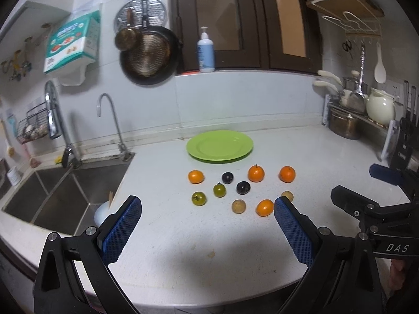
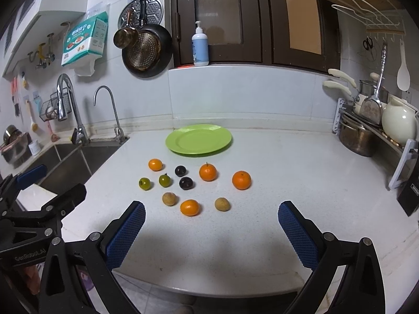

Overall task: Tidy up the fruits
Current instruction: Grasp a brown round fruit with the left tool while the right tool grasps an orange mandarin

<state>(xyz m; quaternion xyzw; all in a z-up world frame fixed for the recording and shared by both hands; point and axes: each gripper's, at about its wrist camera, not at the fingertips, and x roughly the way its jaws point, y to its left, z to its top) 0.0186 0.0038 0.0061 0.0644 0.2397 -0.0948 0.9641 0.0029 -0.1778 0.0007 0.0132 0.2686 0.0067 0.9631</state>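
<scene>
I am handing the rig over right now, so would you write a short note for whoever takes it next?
Left gripper: open, empty, hovering at the near counter edge.
Right gripper: open, empty, beside it.
Plate: green, empty, at the back of the counter.
Fruits, all loose on the counter in front of the plate: four orange, two green, two dark, two brown.
Done: nothing yet.
Left: all ten fruits, probably to the plate, perhaps grouped by kind.

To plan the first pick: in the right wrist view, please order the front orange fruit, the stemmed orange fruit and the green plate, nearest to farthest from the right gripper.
1. Front round orange fruit, front row, left of centre.
2. Stemmed round orange fruit, middle.
3. Flat green plate, at the back.
</scene>
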